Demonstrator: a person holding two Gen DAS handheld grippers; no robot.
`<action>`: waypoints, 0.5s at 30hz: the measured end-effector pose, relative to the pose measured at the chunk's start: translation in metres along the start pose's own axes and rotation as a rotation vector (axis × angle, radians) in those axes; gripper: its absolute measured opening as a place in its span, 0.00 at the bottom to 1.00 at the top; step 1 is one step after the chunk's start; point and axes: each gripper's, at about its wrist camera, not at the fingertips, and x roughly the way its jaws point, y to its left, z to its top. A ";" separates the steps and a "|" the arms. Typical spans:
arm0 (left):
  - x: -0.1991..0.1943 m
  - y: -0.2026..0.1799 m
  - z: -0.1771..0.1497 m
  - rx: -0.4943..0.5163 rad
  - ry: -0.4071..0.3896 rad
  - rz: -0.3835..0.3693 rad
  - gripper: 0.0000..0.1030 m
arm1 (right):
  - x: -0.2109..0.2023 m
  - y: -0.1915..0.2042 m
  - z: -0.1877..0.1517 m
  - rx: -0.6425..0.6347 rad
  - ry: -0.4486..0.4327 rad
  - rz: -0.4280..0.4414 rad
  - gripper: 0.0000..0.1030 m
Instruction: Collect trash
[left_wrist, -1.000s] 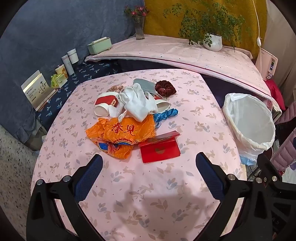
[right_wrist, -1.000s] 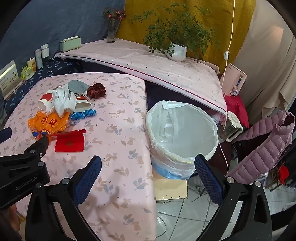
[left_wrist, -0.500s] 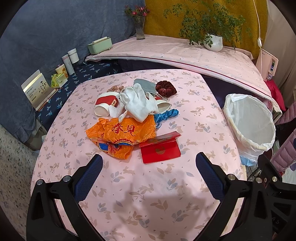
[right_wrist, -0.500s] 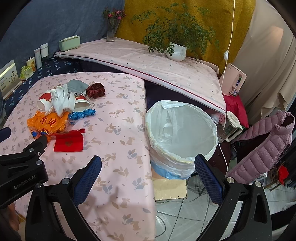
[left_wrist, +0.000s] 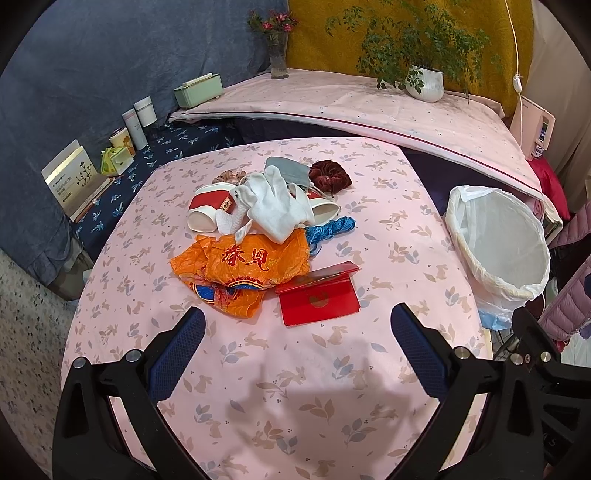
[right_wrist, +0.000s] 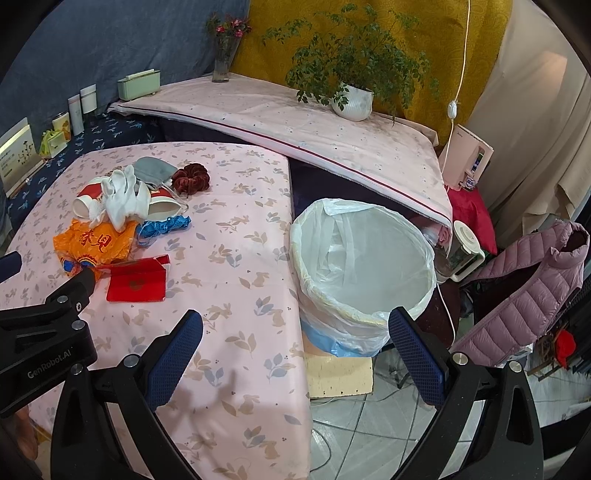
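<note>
With your left gripper (left_wrist: 293, 345) wide and empty, pinch the light, stiff red envelope (left_wrist: 318, 297), nearest the bin (left_wrist: 496, 236), by its raised flap.

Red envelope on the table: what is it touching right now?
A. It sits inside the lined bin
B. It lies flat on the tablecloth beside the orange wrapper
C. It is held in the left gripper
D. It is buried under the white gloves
B: the red envelope lies flat on the tablecloth, its edge against the orange wrapper, with both grippers open and empty.
</note>
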 end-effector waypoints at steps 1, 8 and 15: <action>0.000 0.000 0.000 0.000 0.000 0.000 0.93 | 0.000 0.000 0.000 0.000 0.001 0.000 0.94; 0.000 0.000 -0.001 -0.002 0.000 0.001 0.93 | 0.000 0.001 0.001 0.000 0.002 -0.001 0.94; 0.000 0.000 0.000 -0.002 0.000 0.001 0.93 | -0.001 -0.001 0.000 0.000 0.002 0.000 0.94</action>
